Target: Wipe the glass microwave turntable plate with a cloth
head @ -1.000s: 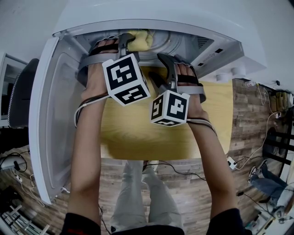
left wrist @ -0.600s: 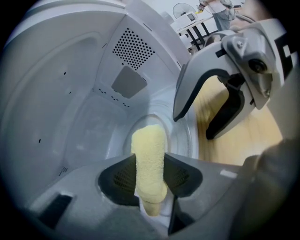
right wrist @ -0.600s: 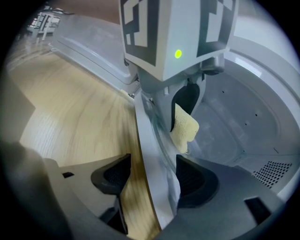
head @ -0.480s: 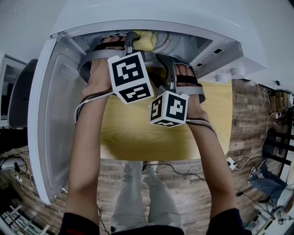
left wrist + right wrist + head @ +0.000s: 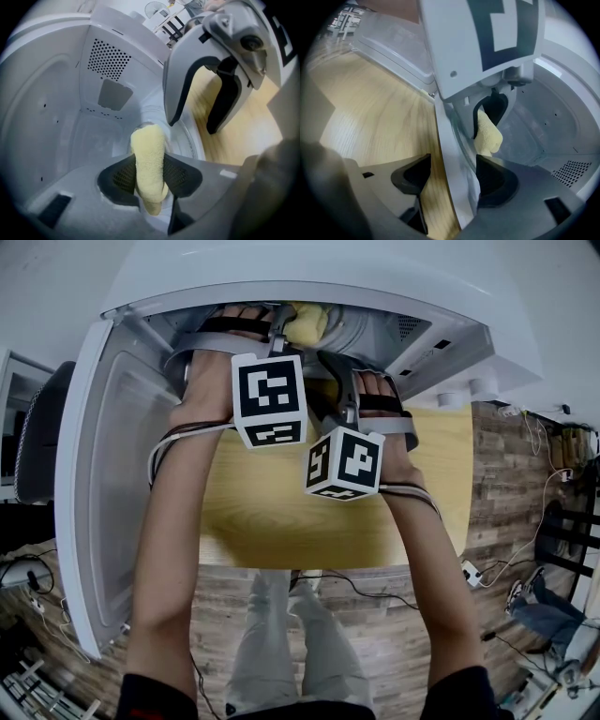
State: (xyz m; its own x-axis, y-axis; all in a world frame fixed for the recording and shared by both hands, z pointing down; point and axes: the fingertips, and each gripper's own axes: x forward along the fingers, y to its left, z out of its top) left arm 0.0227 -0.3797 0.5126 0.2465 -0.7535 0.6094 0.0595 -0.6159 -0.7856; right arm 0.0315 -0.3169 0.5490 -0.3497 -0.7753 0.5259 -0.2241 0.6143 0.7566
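Wiping inside white microwave oven [image 5: 375,277]: soft pale-yellow terry cloth [image 5: 149,159] clamped in left tongs [image 5: 149,173], at round clear glass turntable plate [image 5: 450,154] on cavity floor. Right tongs [image 5: 450,176] parted, straddling plate rim. Treat plate as rigid, slick, breakable; hold by rim. Since one second ago: left tongs deeper, right tongs unmoved.

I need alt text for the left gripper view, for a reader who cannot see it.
The left gripper, shut on a yellow cloth, reaches into a white microwave. The right gripper, jaws apart, hangs at the upper right above the glass plate.
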